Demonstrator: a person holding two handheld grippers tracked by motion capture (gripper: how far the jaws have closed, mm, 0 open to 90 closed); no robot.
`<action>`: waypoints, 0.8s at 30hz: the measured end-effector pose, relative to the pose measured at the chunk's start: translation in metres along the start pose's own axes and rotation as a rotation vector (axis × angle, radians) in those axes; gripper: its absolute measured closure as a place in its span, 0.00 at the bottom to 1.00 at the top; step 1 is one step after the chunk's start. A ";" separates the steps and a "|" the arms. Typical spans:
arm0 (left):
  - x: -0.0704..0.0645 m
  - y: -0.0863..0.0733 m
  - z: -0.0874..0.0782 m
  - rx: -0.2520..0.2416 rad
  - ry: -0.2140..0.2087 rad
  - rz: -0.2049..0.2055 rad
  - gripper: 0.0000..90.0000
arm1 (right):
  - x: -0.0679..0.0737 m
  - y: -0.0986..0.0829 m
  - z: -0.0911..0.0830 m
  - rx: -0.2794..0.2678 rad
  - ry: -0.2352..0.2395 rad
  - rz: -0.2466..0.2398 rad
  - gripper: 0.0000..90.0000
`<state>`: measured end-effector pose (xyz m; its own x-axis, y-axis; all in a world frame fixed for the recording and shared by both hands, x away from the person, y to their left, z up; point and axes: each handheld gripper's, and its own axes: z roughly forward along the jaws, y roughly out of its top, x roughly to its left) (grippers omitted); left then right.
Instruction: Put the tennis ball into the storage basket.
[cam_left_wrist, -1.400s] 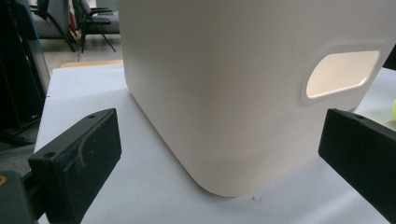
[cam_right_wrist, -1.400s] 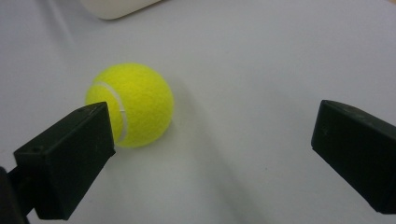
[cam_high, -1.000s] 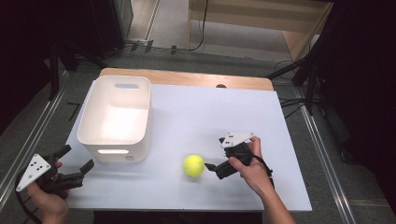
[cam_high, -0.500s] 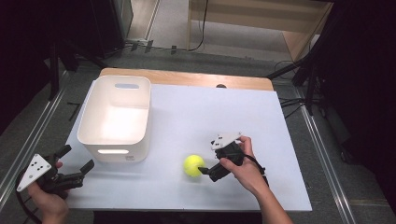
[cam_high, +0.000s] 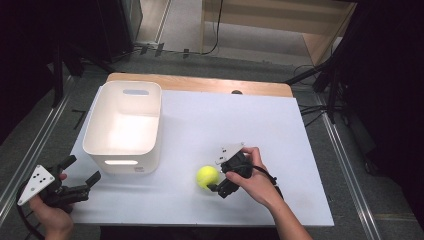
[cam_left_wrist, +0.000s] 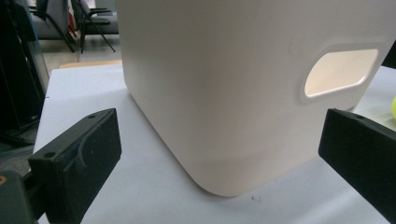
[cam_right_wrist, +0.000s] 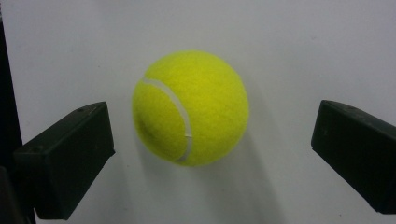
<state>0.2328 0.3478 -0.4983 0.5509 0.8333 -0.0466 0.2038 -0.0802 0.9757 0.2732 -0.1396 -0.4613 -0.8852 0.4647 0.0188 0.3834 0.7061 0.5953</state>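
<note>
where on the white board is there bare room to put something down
Free: the wide stretch right of the white bin, up to the board's far and right edges. Crowded: the near middle, where the open right claw flanks the tennis ball, and the near-left corner by the left claw.

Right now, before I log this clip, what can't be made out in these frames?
- Far side of the tennis ball: hidden by the ball's own bulk in the right gripper view.
- Right gripper: in the high view the hand covers most of it, so jaw contact with the ball is unclear there.
- White bin: its top and right side are cut off by the frame edges in the left gripper view.
- Left gripper: body partly hidden by the holding hand, high view.
</note>
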 end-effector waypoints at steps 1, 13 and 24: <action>0.000 0.000 0.000 0.000 0.000 0.000 0.00 | 0.000 0.001 0.001 0.009 0.003 -0.011 0.00; 0.000 0.000 0.000 0.000 0.000 0.000 0.00 | 0.003 0.011 0.008 0.061 -0.004 -0.025 0.14; 0.000 0.000 0.000 0.005 0.002 0.000 0.00 | 0.006 0.015 0.023 0.124 -0.005 -0.059 0.14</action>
<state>0.2329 0.3476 -0.4981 0.5494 0.8343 -0.0459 0.2080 -0.0833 0.9746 0.2797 -0.1146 -0.4707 -0.9062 0.4225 -0.0174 0.3603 0.7928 0.4916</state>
